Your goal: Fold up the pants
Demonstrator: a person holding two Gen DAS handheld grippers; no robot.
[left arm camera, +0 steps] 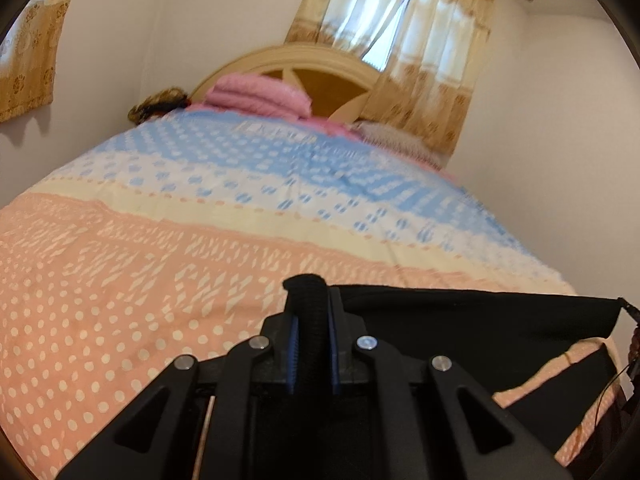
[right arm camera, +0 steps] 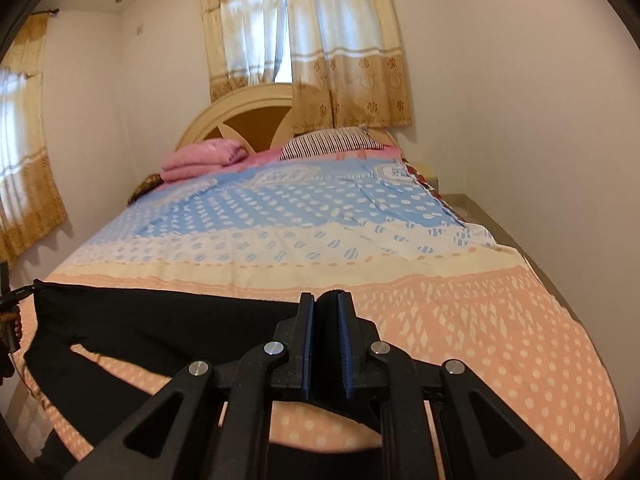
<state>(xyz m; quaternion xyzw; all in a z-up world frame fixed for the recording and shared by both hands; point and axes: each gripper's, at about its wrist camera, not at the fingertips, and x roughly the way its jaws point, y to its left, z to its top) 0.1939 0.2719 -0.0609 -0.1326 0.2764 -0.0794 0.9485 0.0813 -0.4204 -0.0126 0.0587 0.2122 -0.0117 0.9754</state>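
We have both hand-held grippers clamped on the black pants: left hand-held gripper (left arm camera: 311, 312), right hand-held gripper (right arm camera: 326, 320), pants (right arm camera: 160, 316) stretched between them above the bed (right arm camera: 460, 320). Keep the edge taut and level, then lay it down forward without bunching.

Two hand-held two-finger grippers, each seen from its own wrist camera.
Left gripper (left arm camera: 311, 312): matte black plastic body; two angled linkage arms on each side of the fingers, each arm with a triangular cut-out; four round silver pivot screws (left arm camera: 367, 342) set in a row behind the fingers; ribbed blue pads (left arm camera: 295, 356) lining the inner finger faces; right gripper (right arm camera: 326, 312): same black frame, silver screws (right arm camera: 273, 348) and blue pads (right arm camera: 307, 344).
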